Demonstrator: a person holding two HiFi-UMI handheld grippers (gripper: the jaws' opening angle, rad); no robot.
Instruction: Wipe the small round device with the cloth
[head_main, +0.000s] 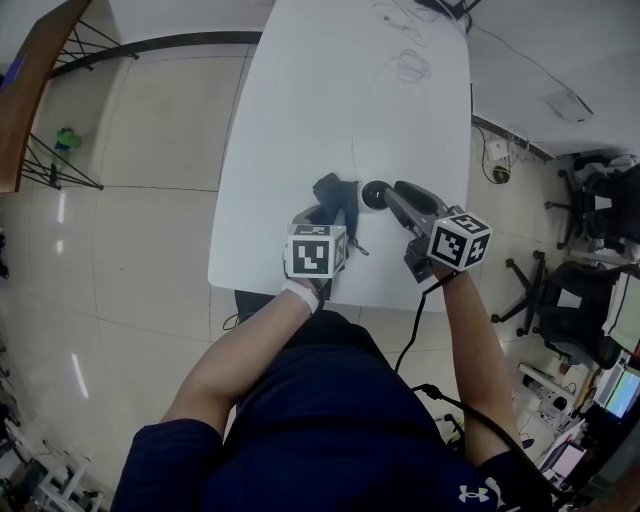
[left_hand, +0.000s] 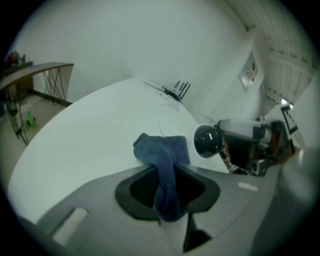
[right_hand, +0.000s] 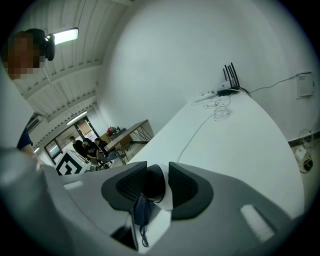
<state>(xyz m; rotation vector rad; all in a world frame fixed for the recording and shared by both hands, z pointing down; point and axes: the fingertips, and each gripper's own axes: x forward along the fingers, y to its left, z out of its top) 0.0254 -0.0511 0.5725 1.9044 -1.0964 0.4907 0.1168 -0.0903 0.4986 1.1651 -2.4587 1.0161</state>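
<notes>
The small round device (head_main: 374, 195) is black and glossy and sits just above the white table (head_main: 300, 100). My right gripper (head_main: 388, 197) is shut on it; in the right gripper view the device (right_hand: 153, 181) is pinched between the two dark pads. A dark blue cloth (head_main: 331, 190) lies bunched just left of the device, with my left gripper (head_main: 335, 207) shut on it. In the left gripper view the cloth (left_hand: 165, 155) hangs out between the jaws, and the device (left_hand: 207, 140) is a little to its right, apart from it. A thin white cable (head_main: 356, 120) runs from the device toward the far end.
A router with antennas (left_hand: 178, 91) and coiled white cable (head_main: 412, 66) sit at the table's far end. Office chairs (head_main: 560, 290) stand to the right. A wooden table (head_main: 30, 90) is at the far left. People sit in the background (right_hand: 87, 147).
</notes>
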